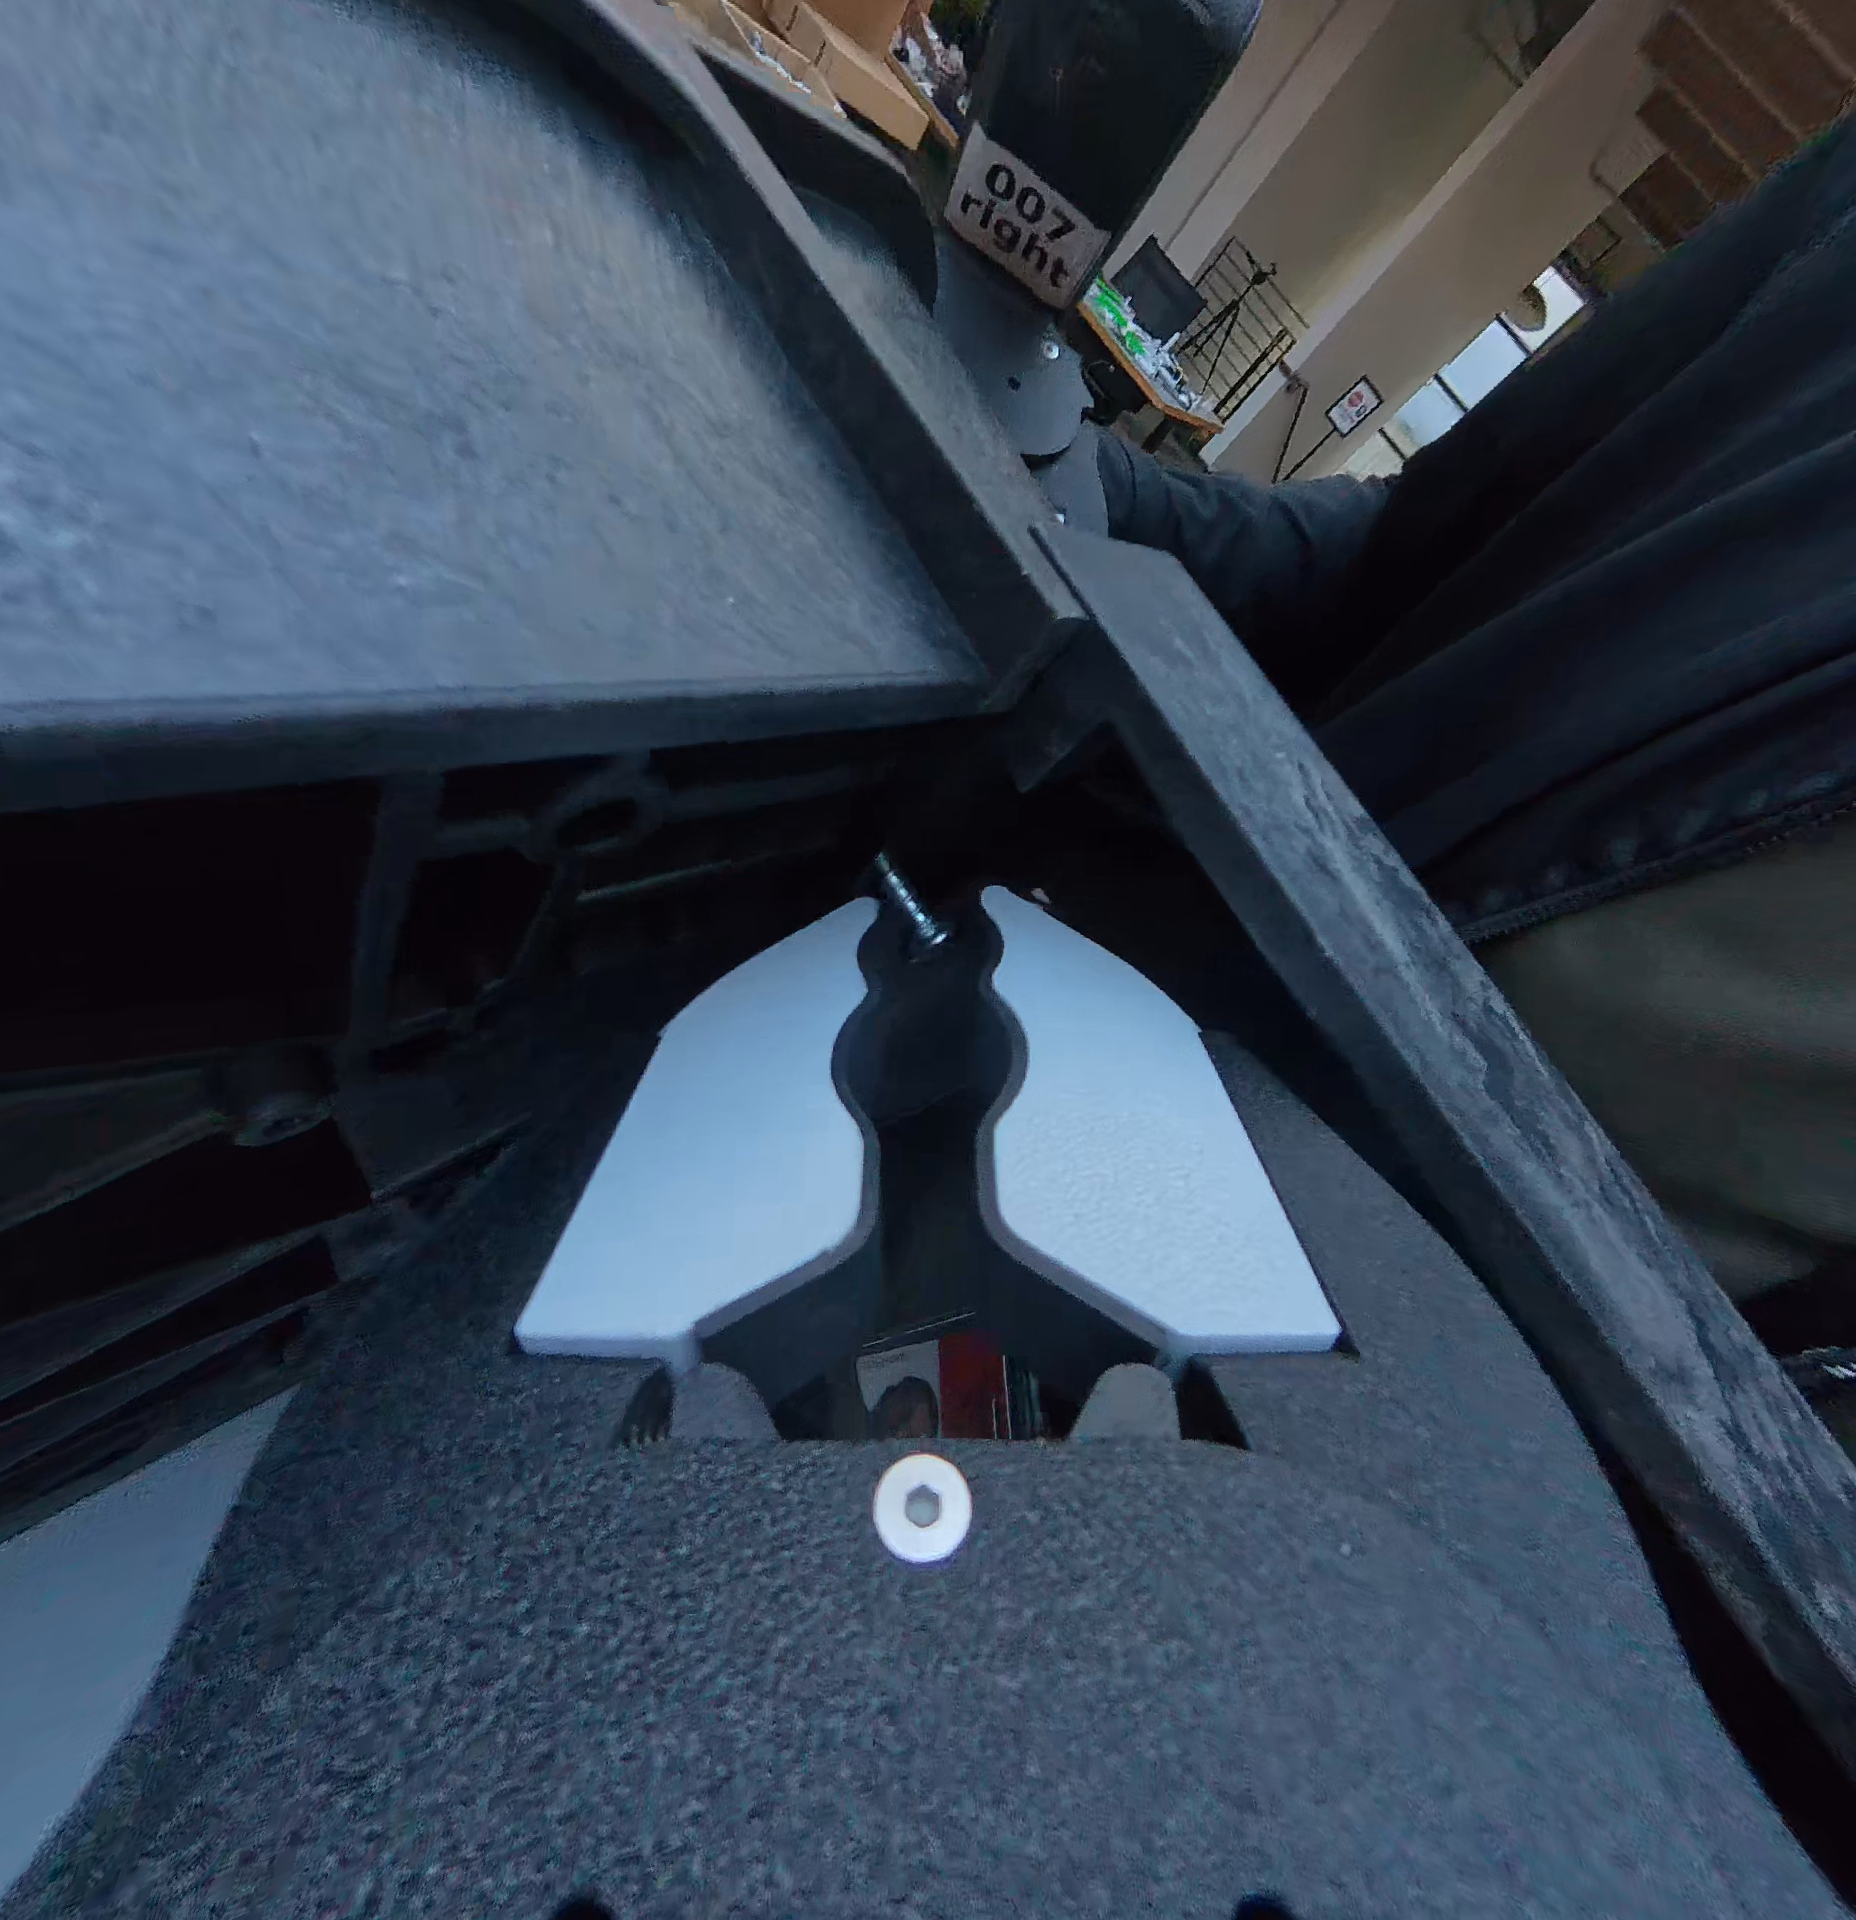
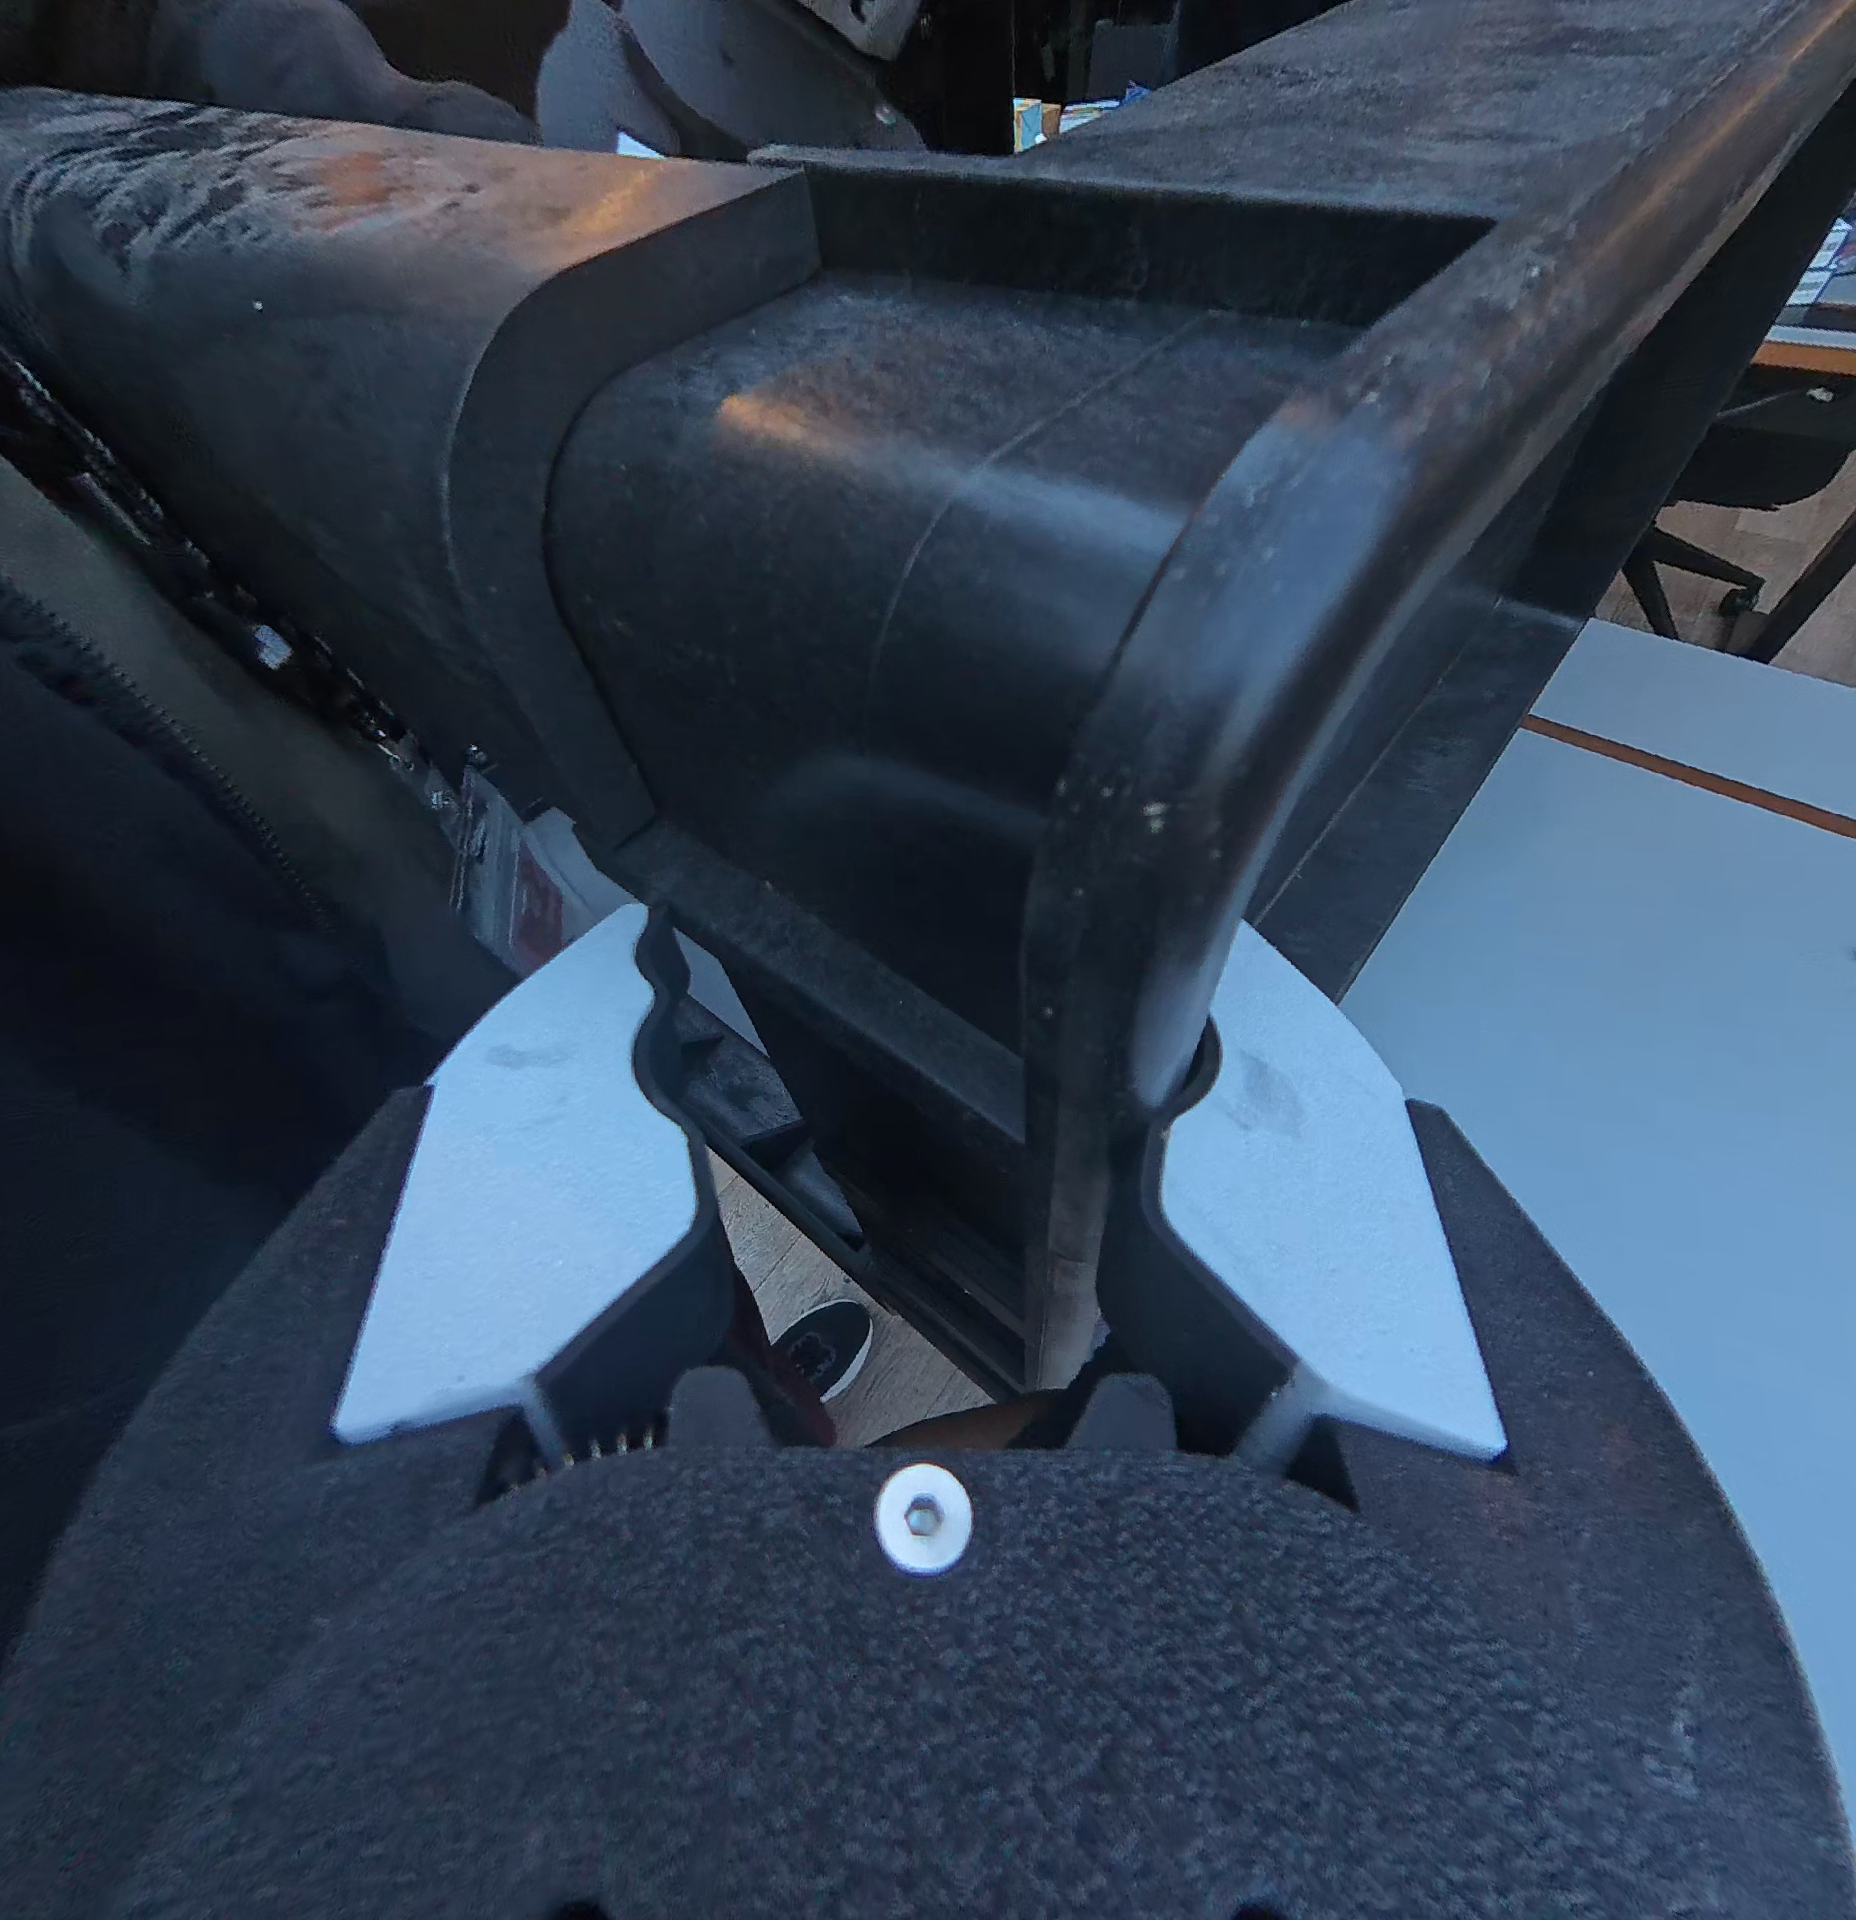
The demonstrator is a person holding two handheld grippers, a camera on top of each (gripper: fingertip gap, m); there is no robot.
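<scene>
The left gripper (image 1: 922, 940) has its jaws nearly closed on a screw (image 1: 908, 906) under the black frame (image 1: 1319, 935), the right gripper (image 2: 929, 1049) clamps the frame's rim (image 2: 1142, 883) beside the surface (image 2: 1630, 987), so a tilt could slip the screw loose

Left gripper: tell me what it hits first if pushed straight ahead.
The left gripper is shut on a screw, whose far end points into the dark ribbed underside of the black plastic part. That underside likely comes first; depth is unclear.
</scene>
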